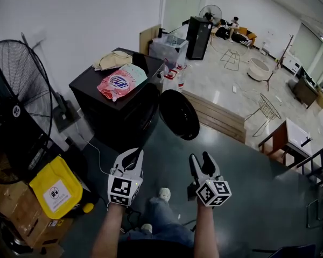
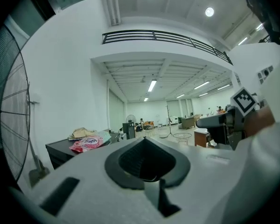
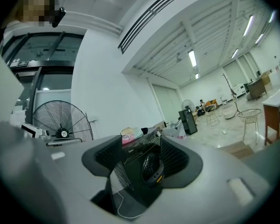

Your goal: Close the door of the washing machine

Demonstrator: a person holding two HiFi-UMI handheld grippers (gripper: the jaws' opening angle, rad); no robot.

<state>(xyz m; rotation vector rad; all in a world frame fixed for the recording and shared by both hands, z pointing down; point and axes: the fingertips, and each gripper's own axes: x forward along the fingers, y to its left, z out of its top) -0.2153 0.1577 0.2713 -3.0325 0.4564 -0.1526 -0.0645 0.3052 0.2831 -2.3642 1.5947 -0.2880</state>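
The round door (image 1: 178, 114) hangs wide open, swung out from the front of the black washing machine (image 1: 118, 112). The machine stands by the white wall, ahead of the person. On its lid lie a pink bag (image 1: 120, 82) and a crumpled beige cloth (image 1: 112, 61).

Both tongs are well short of the door, held level above the person's knees. The left tongs (image 1: 135, 153) are pressed together at the tips with nothing between them. The right tongs (image 1: 200, 159) are spread wide and empty.

The right gripper view looks straight through those spread jaws at the machine's front. There the door is angled out, and a white cable (image 3: 119, 204) trails on the floor below it. The left gripper view misses the door altogether. It catches only the lid with the pink bag and cloth, off to its left, and the right tongs poking in at its right edge.

Only the head view takes in the surroundings. A big standing fan (image 1: 19, 98) is left of the machine, with a yellow container (image 1: 55, 188) on the floor below it. Far back in the hall are another fan (image 1: 210, 12) and a seated person (image 1: 234, 23).
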